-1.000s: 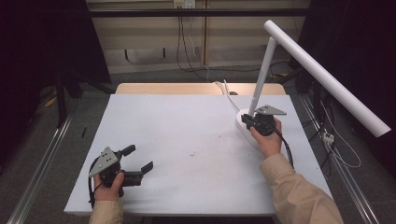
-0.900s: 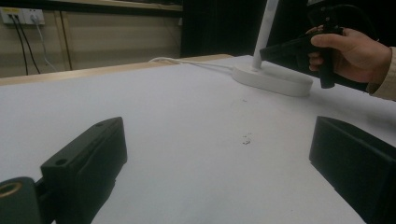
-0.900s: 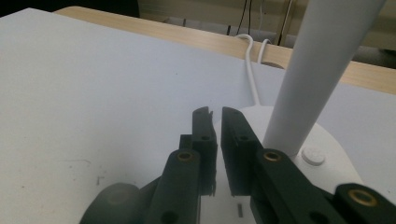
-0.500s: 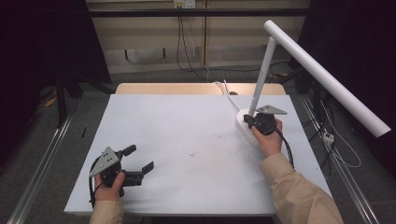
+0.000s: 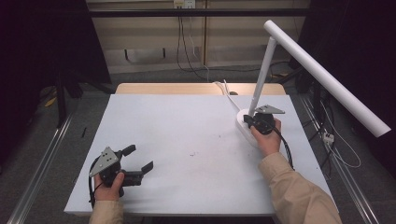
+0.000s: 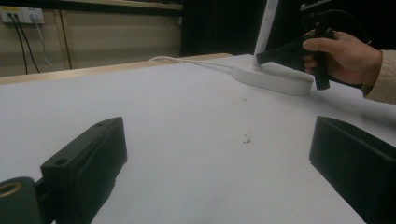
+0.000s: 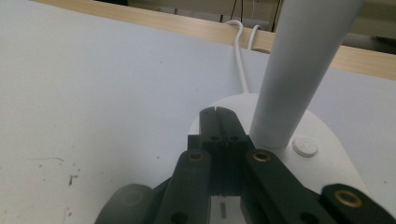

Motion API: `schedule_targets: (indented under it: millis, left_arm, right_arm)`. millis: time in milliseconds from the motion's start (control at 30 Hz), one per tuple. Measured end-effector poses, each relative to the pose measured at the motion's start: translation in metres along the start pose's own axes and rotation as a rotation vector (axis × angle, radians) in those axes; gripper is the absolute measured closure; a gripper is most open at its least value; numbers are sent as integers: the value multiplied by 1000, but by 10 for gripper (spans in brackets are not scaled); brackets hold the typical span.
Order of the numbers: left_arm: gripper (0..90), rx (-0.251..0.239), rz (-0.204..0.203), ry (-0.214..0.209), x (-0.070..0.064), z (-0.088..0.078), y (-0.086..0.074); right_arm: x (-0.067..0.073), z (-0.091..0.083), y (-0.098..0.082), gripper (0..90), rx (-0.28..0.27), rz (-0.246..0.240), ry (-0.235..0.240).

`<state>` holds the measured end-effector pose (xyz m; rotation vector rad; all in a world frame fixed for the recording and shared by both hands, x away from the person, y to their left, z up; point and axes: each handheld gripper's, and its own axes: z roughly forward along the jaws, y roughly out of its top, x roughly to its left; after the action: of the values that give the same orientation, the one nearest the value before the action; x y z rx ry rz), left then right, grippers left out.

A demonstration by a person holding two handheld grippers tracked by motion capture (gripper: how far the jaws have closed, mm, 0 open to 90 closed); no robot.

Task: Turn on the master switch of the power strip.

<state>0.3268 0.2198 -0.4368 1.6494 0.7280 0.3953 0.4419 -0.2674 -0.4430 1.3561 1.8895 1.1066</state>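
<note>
White table (image 5: 187, 126), lamp (image 5: 261, 79) near far-right edge

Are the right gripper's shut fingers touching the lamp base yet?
Cannot tell. In the right gripper view the shut right gripper sits over the white lamp base, beside the post, but no view plainly shows contact or a gap beneath the tips.

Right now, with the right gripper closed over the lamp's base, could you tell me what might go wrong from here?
The shut right gripper sits over the lamp base, left of the round button; pushing down here would likely miss the button.

The tips are close beside the lamp post; a sideways nudge could knock it, and the long lamp head overhangs the table's right edge, so the lamp might tip.

The white cord trails off the back and could snag.
</note>
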Motion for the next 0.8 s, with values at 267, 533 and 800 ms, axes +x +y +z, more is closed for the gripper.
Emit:
schedule_targets:
  millis: [267, 533, 800]
  left_arm:
    - [39, -2, -2, -1, 0, 0, 0]
    - [39, 1, 3, 0, 0, 0, 0]
    - [39, -1, -1, 0, 0, 0, 0]
  right_arm:
    - [0, 2, -1, 900, 4, -7, -3]
    - [-1, 4, -1, 900, 14, -2, -8]
    - [0, 6, 0, 900, 26, -16, -19]
